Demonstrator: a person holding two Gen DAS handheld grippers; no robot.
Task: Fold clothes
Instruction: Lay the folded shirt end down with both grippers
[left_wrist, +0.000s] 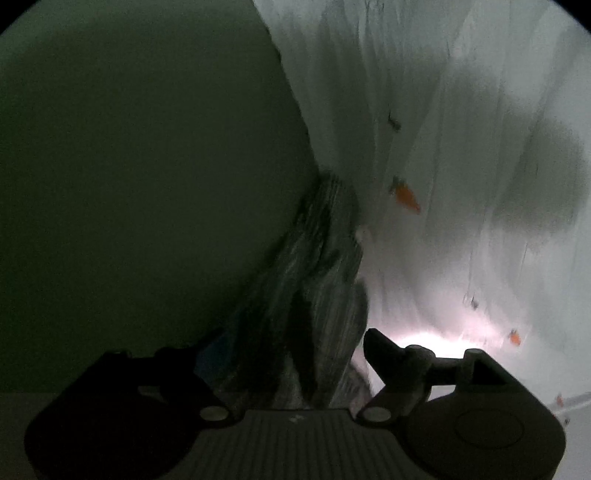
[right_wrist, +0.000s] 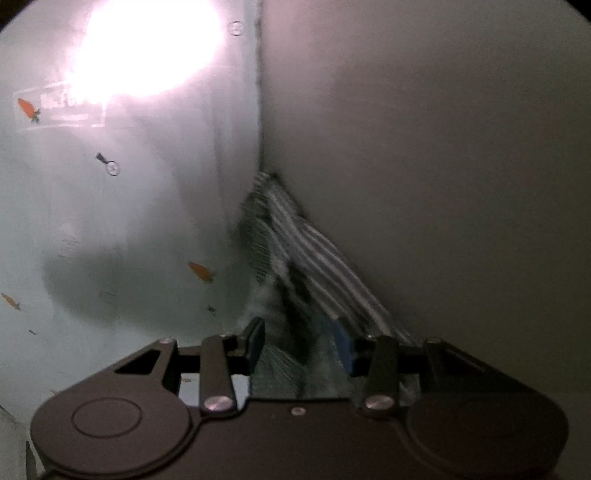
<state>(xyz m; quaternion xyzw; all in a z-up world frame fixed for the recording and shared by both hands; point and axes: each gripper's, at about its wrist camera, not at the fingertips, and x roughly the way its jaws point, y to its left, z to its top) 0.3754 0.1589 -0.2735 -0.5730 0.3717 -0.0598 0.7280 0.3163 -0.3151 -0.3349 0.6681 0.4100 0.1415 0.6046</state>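
A dark garment with a plain body and a grey-and-white striped ribbed hem hangs stretched between my two grippers. In the left wrist view its plain body (left_wrist: 129, 184) fills the left half, and the bunched striped hem (left_wrist: 317, 288) runs down into my left gripper (left_wrist: 295, 369), which is shut on it. In the right wrist view the plain body (right_wrist: 424, 166) fills the right half, and the striped hem (right_wrist: 295, 258) runs into my right gripper (right_wrist: 301, 350), shut on it between blue pads (right_wrist: 343, 347). Both views are blurred and dim.
Below the garment lies a pale cloth printed with small orange carrots (left_wrist: 406, 195), also in the right wrist view (right_wrist: 201, 271). A strong light glare (right_wrist: 147, 48) falls on it. Gripper shadows (left_wrist: 535, 177) lie on the cloth.
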